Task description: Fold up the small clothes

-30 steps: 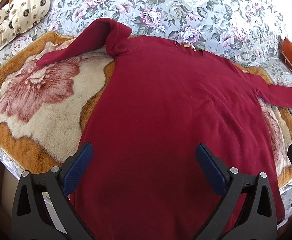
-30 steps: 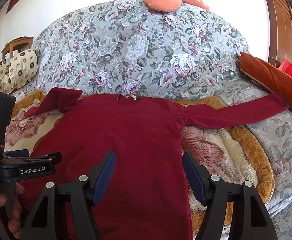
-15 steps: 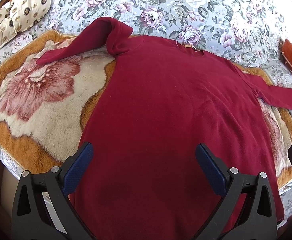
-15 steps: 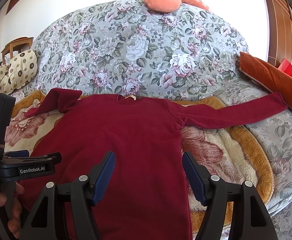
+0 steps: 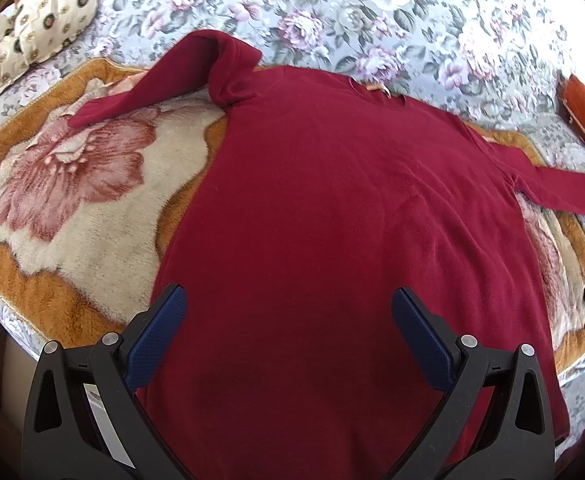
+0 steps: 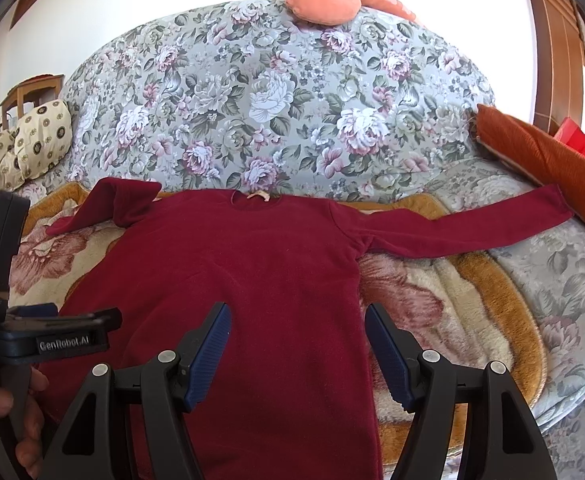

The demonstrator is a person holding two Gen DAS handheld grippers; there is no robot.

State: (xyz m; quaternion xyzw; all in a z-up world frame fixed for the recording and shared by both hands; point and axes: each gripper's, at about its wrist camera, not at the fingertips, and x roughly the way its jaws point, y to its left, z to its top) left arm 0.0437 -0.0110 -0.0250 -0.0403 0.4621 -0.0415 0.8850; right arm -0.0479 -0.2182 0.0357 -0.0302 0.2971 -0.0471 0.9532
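Note:
A dark red long-sleeved top [image 5: 332,208] lies flat, front down or up I cannot tell, on a plush floral blanket [image 5: 72,184] on a sofa. Its left sleeve [image 5: 180,68] is bent back at the shoulder; its right sleeve [image 6: 472,228] stretches straight out. My left gripper [image 5: 288,328] is open and empty above the hem area. My right gripper [image 6: 296,340] is open and empty above the top's [image 6: 252,264] lower right side. The left gripper's body [image 6: 32,336] and the hand holding it show at the left of the right wrist view.
The floral sofa back [image 6: 272,92] rises behind the top. Cream patterned pillows [image 5: 32,40] lie at the far left, an orange cushion [image 6: 552,160] at the right, a peach pillow [image 6: 324,0] on the sofa back. The sofa's front edge [image 5: 8,312] is near my left gripper.

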